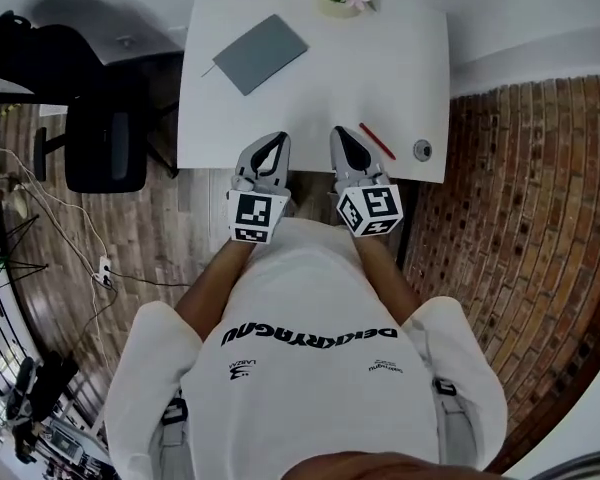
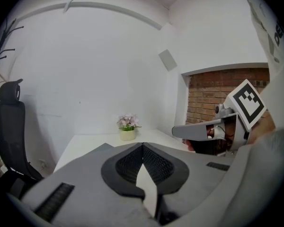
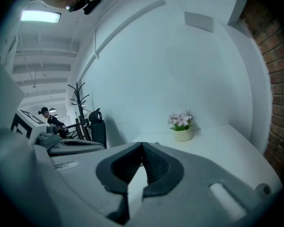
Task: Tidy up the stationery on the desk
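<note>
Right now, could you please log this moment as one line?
left gripper: shut, empty | right gripper: shut, empty | grey notebook, red pen: on white desk, untouched

A person in a white short-sleeved T-shirt (image 1: pixel 310 388) with black chest lettering carries a grey left gripper (image 1: pixel 277 140) and right gripper (image 1: pixel 339 133), each with ribbed black pads (image 2: pixel 158 163) and, behind the jaws, a white cube (image 1: pixel 257 215) bearing black square markers.

You've a closed grey notebook (image 1: pixel 261 53) lying askew toward the desk's (image 1: pixel 400 58) far-left corner, and a red pen (image 1: pixel 377 140) lying diagonally near its near-right corner.
</note>
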`<state>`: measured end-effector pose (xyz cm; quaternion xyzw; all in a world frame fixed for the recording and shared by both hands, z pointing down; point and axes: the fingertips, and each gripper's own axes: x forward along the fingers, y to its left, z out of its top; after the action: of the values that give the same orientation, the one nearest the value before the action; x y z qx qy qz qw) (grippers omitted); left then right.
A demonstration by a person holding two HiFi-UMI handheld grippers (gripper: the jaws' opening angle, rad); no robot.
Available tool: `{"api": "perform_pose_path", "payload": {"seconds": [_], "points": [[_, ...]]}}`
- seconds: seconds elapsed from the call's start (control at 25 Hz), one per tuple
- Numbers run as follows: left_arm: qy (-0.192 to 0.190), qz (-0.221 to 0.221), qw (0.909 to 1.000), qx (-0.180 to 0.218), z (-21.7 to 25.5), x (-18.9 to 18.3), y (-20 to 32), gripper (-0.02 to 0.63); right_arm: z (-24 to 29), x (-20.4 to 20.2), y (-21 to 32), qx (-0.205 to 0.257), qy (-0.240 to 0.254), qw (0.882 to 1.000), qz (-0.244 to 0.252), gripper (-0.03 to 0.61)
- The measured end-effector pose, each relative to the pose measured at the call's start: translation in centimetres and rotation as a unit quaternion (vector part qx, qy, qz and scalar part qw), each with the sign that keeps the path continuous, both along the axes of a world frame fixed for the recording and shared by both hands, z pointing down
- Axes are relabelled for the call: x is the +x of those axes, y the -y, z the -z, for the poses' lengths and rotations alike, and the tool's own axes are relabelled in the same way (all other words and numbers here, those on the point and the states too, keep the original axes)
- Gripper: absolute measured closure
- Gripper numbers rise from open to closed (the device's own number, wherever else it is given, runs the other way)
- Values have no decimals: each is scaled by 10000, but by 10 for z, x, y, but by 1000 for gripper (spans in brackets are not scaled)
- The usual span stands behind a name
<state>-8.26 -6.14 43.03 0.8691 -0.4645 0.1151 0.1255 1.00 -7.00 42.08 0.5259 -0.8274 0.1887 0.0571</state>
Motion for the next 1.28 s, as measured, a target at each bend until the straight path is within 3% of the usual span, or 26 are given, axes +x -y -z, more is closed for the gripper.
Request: {"api": "perform_pose_path", "payload": {"seconds": [0.32, 1.0, 1.28], "points": [[146, -72, 9991, -400, -27, -23, 37, 615, -22, -17, 31, -426, 58, 9986, -305, 578], [379, 342, 9942, -950, -74, -47, 115, 614, -71, -42, 83, -1000, 646, 9926, -224, 580], [340, 346, 9919, -1173, -92, -58, 152, 563, -98, -53, 105, -1247, 800, 9887, -211, 555]]}}
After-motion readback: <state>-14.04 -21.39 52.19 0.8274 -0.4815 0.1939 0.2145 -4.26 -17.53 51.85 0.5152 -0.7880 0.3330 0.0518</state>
